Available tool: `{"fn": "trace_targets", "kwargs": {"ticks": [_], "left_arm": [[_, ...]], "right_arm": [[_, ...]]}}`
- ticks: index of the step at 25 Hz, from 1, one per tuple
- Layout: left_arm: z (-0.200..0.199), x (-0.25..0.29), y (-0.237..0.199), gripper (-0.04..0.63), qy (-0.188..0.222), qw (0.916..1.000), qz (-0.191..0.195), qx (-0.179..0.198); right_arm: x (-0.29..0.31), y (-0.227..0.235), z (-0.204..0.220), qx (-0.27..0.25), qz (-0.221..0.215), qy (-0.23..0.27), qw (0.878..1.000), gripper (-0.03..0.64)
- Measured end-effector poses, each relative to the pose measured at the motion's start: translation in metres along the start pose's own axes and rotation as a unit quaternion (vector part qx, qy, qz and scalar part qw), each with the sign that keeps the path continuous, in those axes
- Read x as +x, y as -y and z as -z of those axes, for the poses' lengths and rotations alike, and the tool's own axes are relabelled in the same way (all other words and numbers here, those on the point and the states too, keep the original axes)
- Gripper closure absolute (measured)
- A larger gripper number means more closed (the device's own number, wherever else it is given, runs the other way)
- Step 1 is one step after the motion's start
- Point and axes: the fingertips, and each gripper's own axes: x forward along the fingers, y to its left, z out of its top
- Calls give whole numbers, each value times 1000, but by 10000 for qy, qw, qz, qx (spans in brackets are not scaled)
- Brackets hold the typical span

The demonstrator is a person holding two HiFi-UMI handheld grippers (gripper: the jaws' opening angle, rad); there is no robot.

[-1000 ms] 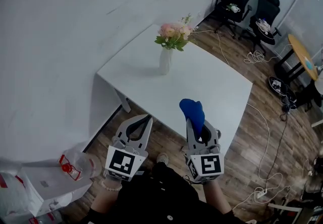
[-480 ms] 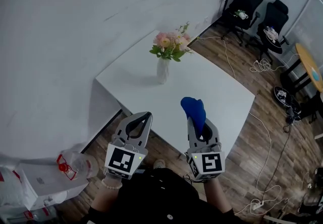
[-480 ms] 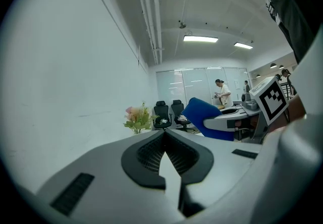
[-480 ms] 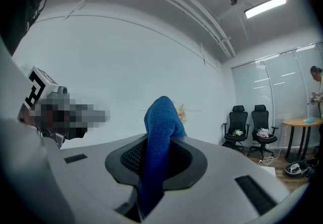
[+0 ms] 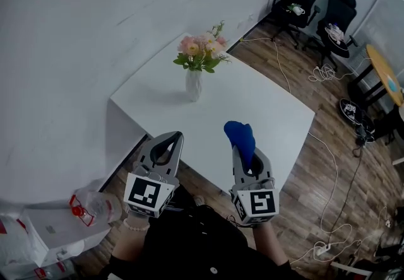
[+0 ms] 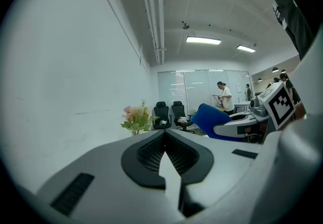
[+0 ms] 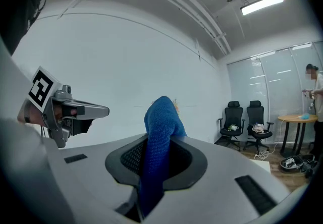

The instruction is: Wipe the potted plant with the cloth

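The potted plant (image 5: 197,64), pink and yellow flowers in a slim white vase, stands on the white table (image 5: 259,108) near its far left corner. The flowers (image 6: 134,118) also show small in the left gripper view, beyond the jaws. My right gripper (image 5: 243,146) is shut on the blue cloth (image 5: 241,137), which sticks up past its tips over the table's near edge. In the right gripper view the cloth (image 7: 160,140) runs between the jaws. My left gripper (image 5: 165,146) is shut and empty, beside the right one, short of the vase.
Black office chairs (image 5: 315,1) stand at the back right, with cables (image 5: 328,165) trailing over the wooden floor. A plastic bottle (image 5: 95,207) and white boxes (image 5: 38,234) sit at the lower left. A white wall (image 5: 82,45) borders the table's left side. A round wooden table (image 5: 382,70) is at the far right.
Both grippers have moved a little forward toward the table, and the view has shifted so the plant now lies further left. The cloth stays held.
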Motion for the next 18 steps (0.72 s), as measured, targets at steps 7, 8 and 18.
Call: {"fn": "trace_targets", "kwargs": {"ticks": [7, 8, 18], "left_arm": [[-4, 20, -7, 584, 134, 9999, 45, 59], [-5, 24, -9, 584, 132, 9999, 86, 64], [1, 65, -39, 584, 116, 9993, 361, 73]], "right_arm": [[2, 14, 4, 29, 213, -51, 9998, 531], [4, 15, 4, 31, 249, -58, 9997, 531], [38, 21, 1, -108, 444, -156, 9988, 531]]}}
